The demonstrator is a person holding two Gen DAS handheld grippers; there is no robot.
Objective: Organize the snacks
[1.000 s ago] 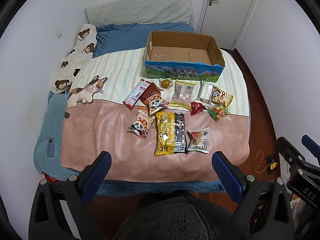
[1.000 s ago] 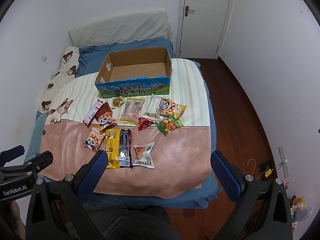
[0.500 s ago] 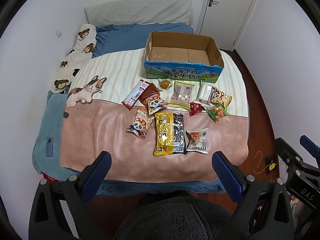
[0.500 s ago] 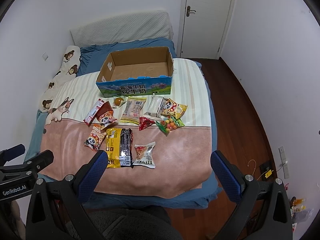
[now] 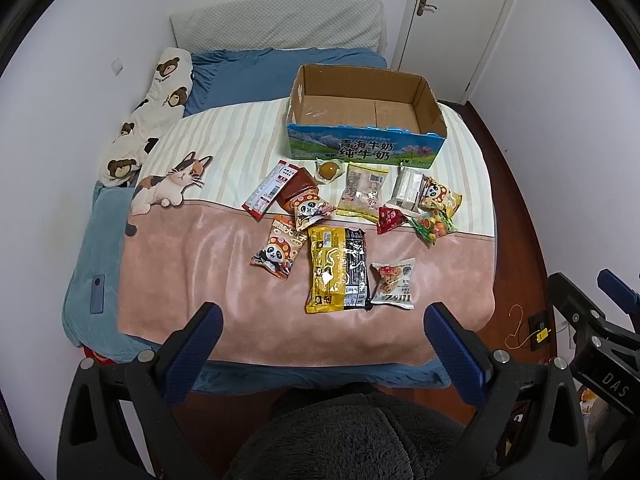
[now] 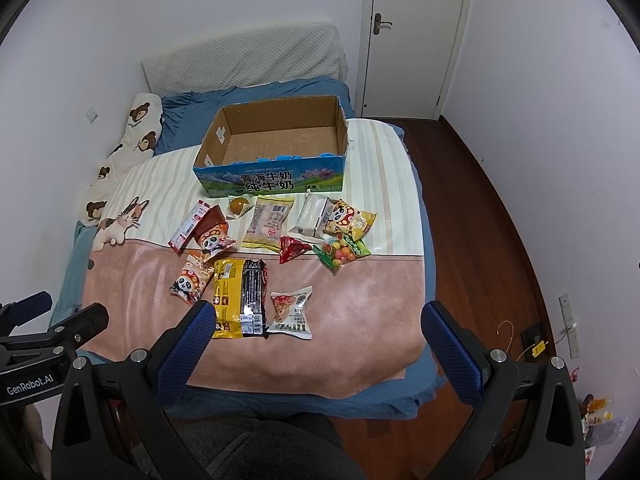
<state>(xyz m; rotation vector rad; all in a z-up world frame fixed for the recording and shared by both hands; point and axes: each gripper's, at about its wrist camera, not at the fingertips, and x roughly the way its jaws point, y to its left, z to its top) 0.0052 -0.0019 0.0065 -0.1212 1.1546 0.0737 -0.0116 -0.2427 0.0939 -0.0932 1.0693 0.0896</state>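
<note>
Several snack packets lie on the bed in front of an empty cardboard box (image 5: 366, 118) (image 6: 276, 148). Nearest are a large yellow-and-black packet (image 5: 338, 270) (image 6: 240, 298) and a small white packet (image 5: 394, 284) (image 6: 291, 312). Panda packets (image 5: 278, 252), a red triangle packet (image 5: 389, 218) and a candy bag (image 5: 434, 224) lie farther back. My left gripper (image 5: 322, 334) is open and empty, held above the bed's near edge. My right gripper (image 6: 316, 328) is open and empty too, well short of the snacks.
The bed has a pink and striped blanket (image 5: 192, 264) with a cat print (image 5: 172, 184). A bear-print pillow (image 5: 156, 108) lies at the left by the wall. A door (image 6: 416, 32) and wooden floor (image 6: 500, 220) are at the right. A phone (image 5: 97, 294) lies on the bed's left edge.
Both grippers have drifted slightly; the bed and snacks sit a little higher in view. Nothing was grasped or moved.
</note>
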